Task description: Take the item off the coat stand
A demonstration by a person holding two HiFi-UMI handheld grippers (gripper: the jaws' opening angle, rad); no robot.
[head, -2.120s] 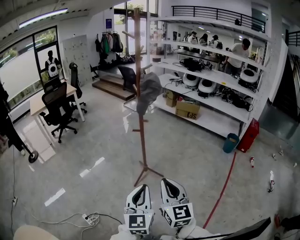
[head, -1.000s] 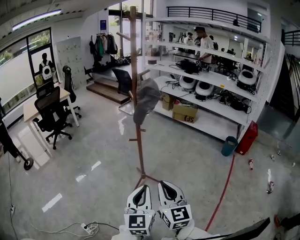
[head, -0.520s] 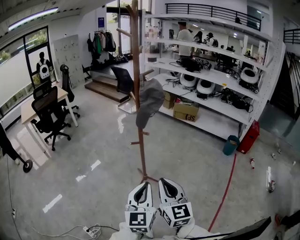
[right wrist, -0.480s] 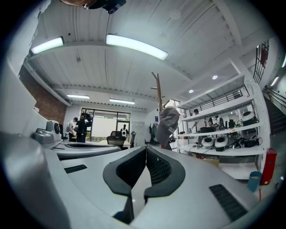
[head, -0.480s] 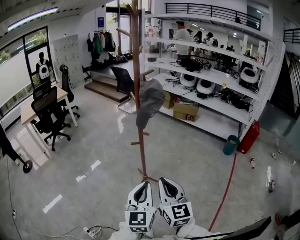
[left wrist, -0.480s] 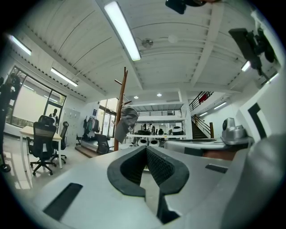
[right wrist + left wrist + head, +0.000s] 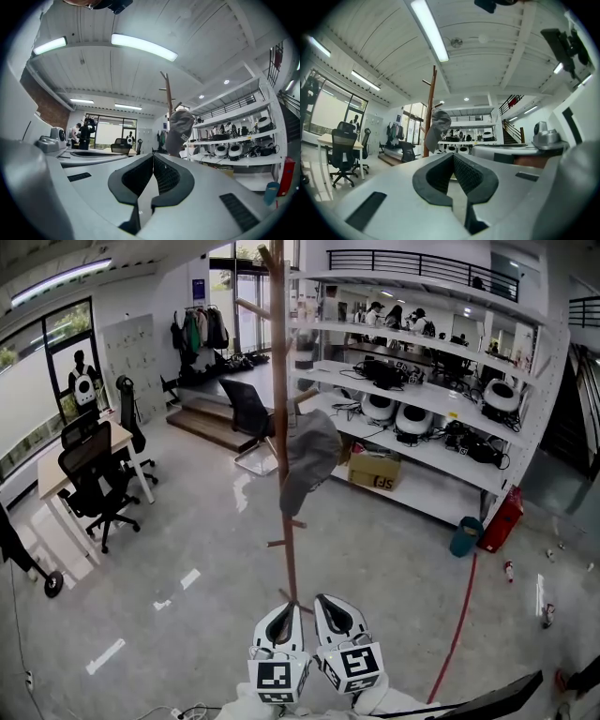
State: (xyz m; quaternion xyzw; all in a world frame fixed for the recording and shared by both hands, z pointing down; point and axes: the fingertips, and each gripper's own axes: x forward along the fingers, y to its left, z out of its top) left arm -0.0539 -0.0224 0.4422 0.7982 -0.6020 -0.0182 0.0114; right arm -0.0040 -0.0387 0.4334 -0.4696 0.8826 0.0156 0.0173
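On a mid-height peg of the coat stand (image 7: 284, 409), right of the pole: grey cap (image 7: 309, 460), hanging lengthwise downward. Below, well short of it: left gripper (image 7: 284, 613), right gripper (image 7: 330, 602), jaws clenched, empty; right seemingly nearer.

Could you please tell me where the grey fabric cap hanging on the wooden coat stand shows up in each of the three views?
Head view: the grey fabric cap hangs near picture centre, just right of the pole.
Left gripper view: left of centre at mid-height, right of the pole.
Right gripper view: right of centre at mid-height, right of the pole.
Shared landmark: the tall brown wooden coat stand, whose pole adjoins the cap in every view.
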